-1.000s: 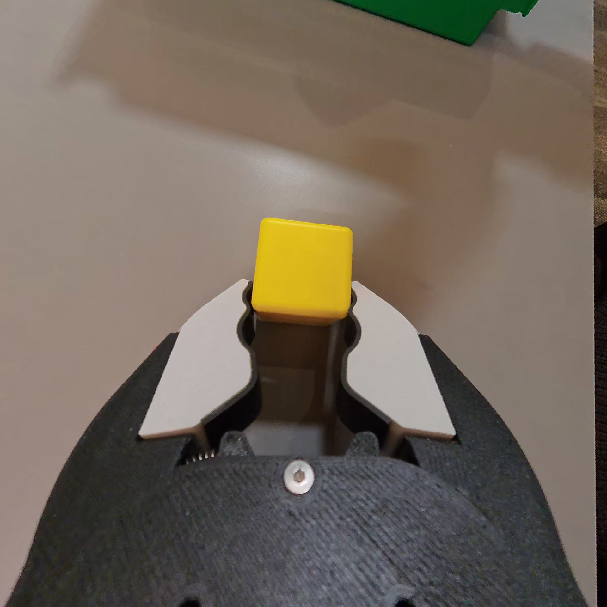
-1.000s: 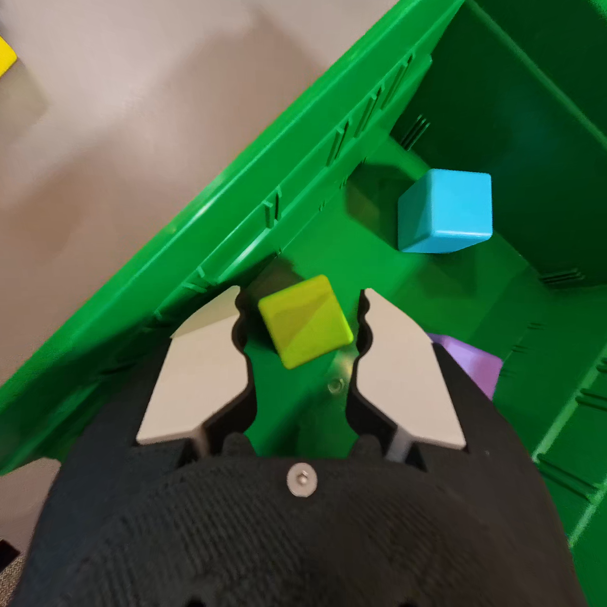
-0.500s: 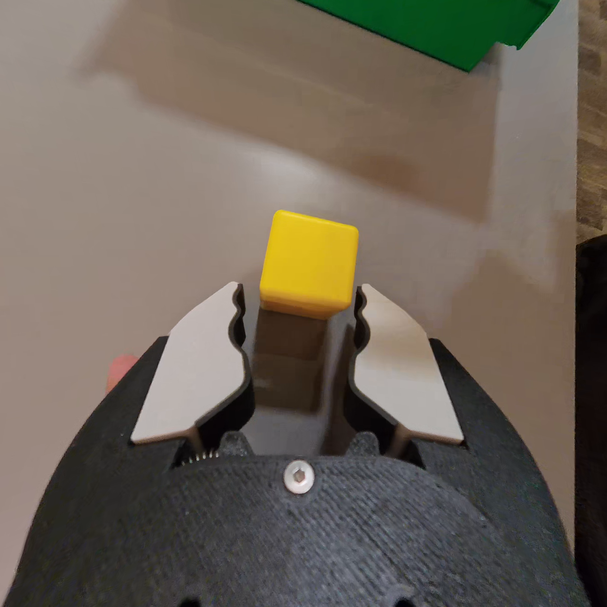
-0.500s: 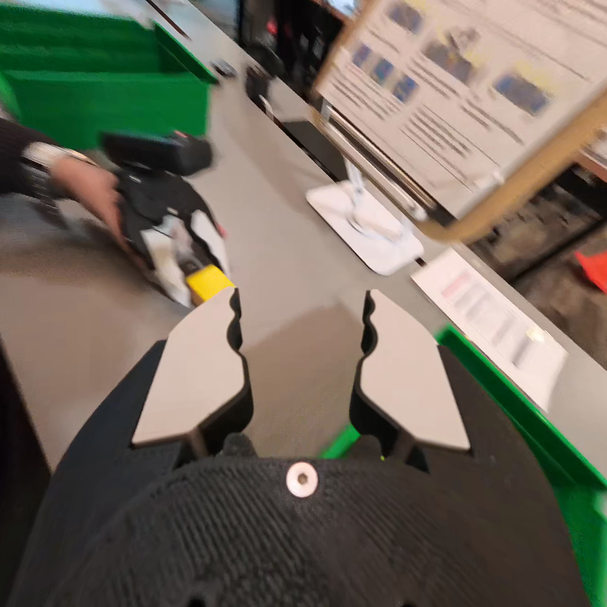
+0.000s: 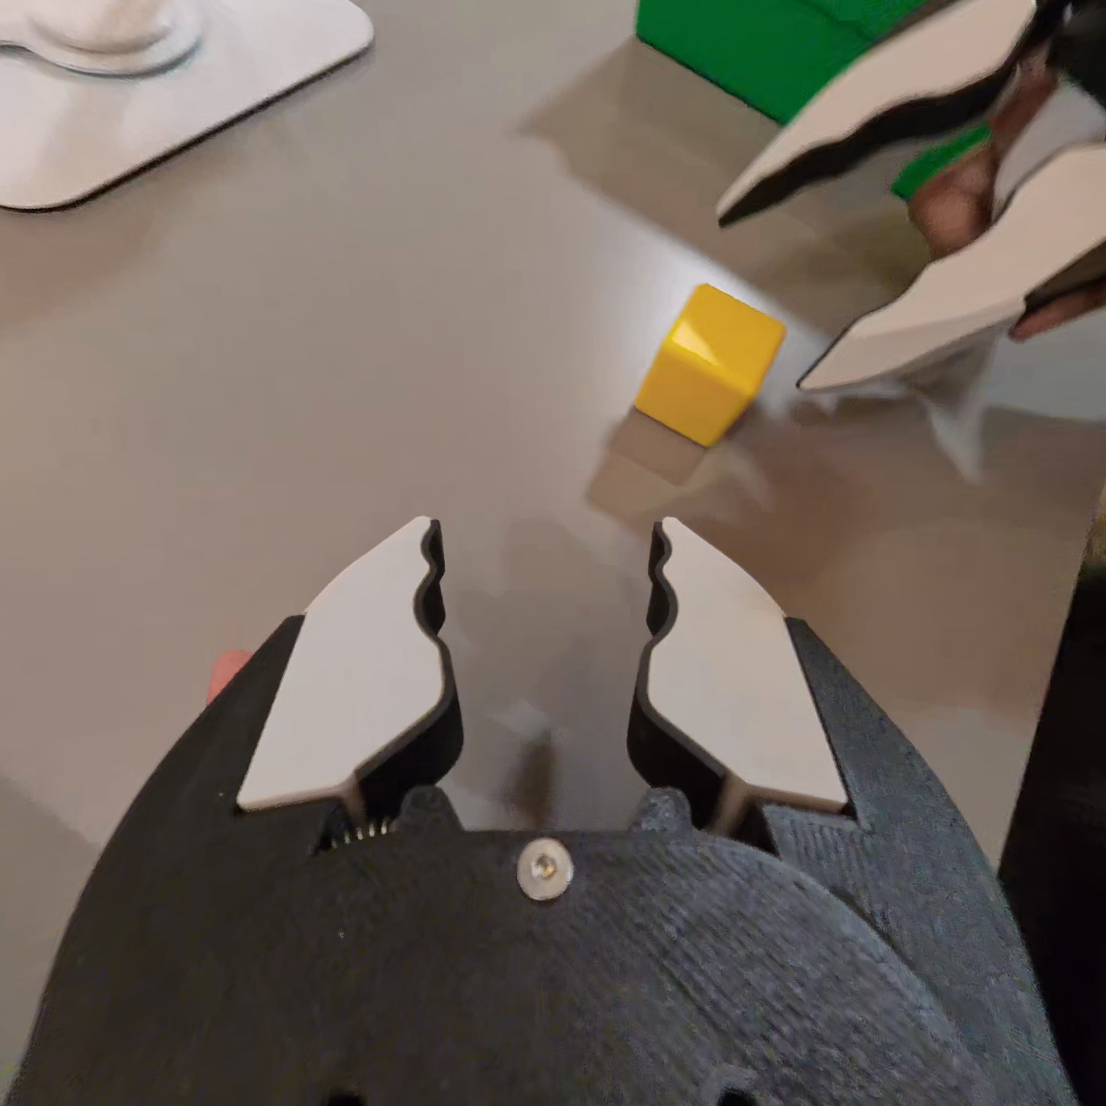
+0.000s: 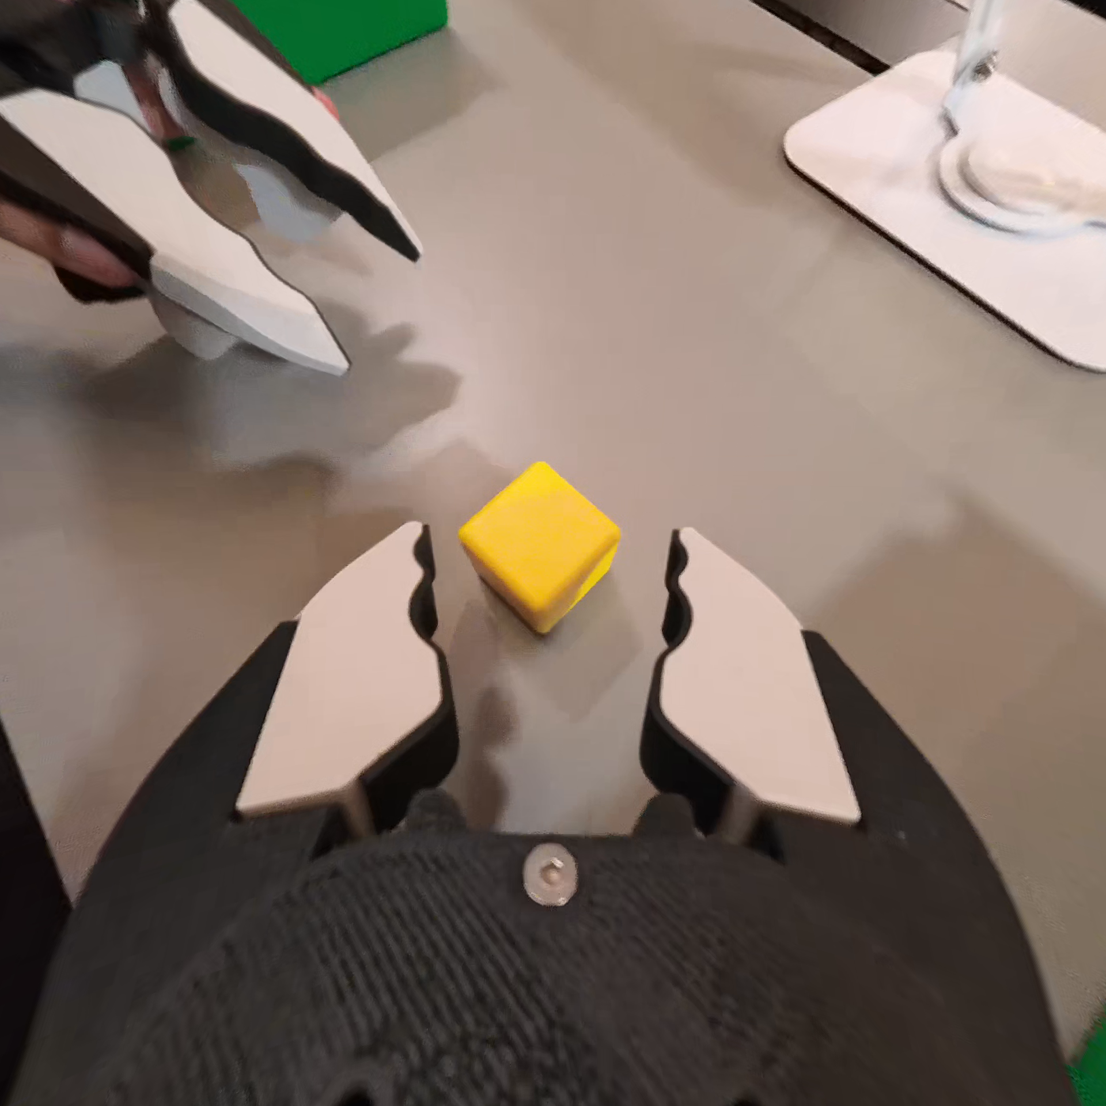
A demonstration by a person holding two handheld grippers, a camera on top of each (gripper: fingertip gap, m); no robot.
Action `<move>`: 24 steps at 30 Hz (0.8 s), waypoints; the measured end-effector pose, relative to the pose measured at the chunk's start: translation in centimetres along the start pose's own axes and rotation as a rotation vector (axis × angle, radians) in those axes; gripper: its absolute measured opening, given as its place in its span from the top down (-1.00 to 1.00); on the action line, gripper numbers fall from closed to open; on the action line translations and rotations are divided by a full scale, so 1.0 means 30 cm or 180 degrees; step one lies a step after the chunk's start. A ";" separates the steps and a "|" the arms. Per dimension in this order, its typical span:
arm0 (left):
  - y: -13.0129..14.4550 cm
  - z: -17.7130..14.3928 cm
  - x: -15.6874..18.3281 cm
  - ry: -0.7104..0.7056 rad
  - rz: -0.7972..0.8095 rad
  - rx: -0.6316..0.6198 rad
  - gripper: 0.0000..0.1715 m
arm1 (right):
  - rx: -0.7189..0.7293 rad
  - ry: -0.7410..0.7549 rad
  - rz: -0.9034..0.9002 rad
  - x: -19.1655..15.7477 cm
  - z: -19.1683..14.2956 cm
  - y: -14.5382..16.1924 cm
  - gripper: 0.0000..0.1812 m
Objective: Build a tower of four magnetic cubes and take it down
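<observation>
Right wrist view shows the right gripper [image 6: 547,529] spread wide and empty, the yellow cube [image 6: 538,544] resting on the desk [image 6: 658,299] between its tips, while the left gripper [image 5: 546,526], also wide and empty, hangs nearby.

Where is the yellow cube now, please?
The yellow cube sits on the grey table, just ahead of the open right gripper and apart from the left gripper.

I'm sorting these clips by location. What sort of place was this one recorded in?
Probably an office or lab desk. The surface is a smooth grey tabletop carrying a white monitor stand base and a green plastic bin, and a yellow cube sits between two open handheld grippers, suggesting a data-collection workstation.
</observation>
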State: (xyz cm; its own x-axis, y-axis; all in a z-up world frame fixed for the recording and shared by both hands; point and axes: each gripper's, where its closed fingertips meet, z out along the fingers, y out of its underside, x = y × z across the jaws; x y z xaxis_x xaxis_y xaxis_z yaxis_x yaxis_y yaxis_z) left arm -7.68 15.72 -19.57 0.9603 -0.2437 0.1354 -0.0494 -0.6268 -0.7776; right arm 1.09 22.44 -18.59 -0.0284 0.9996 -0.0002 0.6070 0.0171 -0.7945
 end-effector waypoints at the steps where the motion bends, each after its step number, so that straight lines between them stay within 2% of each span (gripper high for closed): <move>1: -0.004 0.005 -0.017 -0.0026 -0.0049 0.0034 0.25 | 0.0015 0.0003 0.0114 -0.003 0.009 -0.002 0.16; 3: 0.020 0.022 -0.034 -0.0017 -0.0081 -0.0070 0.27 | -0.0002 -0.0020 0.0299 -0.017 0.026 0.001 0.08; 6: 0.065 0.043 -0.040 0.0031 -0.0067 -0.0244 0.28 | -0.0041 0.0190 0.0343 -0.004 0.046 0.015 0.05; 11: 0.073 0.055 -0.031 0.0142 -0.0126 -0.0267 0.30 | -0.0215 0.0410 0.0188 0.025 0.076 0.057 0.23; 14: 0.082 0.060 -0.035 0.0107 -0.0102 -0.0295 0.31 | -0.0379 0.0399 0.0173 0.042 0.073 0.090 0.23; 20: 0.088 0.069 -0.033 0.0104 -0.0108 -0.0322 0.33 | -0.0278 0.0608 0.0378 0.126 0.010 0.092 0.32; 24: 0.092 0.073 -0.032 0.0097 -0.0102 -0.0348 0.33 | 0.0026 0.0305 0.0691 0.094 0.010 0.048 0.27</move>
State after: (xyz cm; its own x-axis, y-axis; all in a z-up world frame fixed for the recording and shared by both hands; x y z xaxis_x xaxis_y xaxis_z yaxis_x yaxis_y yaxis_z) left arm -8.13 15.85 -23.19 0.9532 -0.2437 0.1789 -0.0502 -0.7111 -0.7013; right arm 1.65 25.27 -19.91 0.1779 0.9774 -0.1142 0.5842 -0.1983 -0.7870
